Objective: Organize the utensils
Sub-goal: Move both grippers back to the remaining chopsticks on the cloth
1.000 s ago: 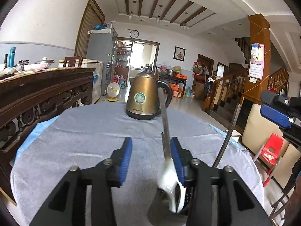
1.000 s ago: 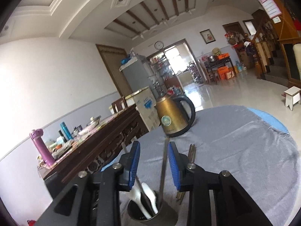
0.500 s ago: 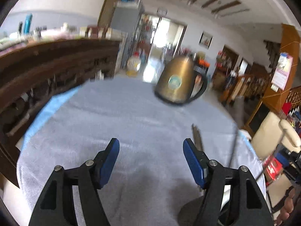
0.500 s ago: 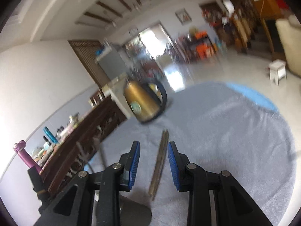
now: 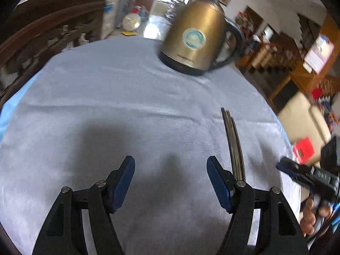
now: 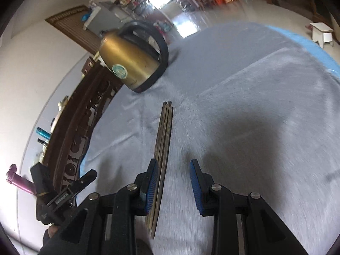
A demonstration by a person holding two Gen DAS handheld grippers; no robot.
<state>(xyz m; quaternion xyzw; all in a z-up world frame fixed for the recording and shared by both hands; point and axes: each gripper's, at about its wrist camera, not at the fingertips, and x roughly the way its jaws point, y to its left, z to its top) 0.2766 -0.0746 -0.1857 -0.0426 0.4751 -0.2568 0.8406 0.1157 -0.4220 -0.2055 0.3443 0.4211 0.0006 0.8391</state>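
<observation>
Round teal label (image 5: 194, 38) on brass kettle (image 5: 194, 36)

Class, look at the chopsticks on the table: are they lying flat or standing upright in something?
Lying flat. The chopsticks rest as a bundle along the grey cloth, beside the right gripper, whose jaws stand apart.
</observation>
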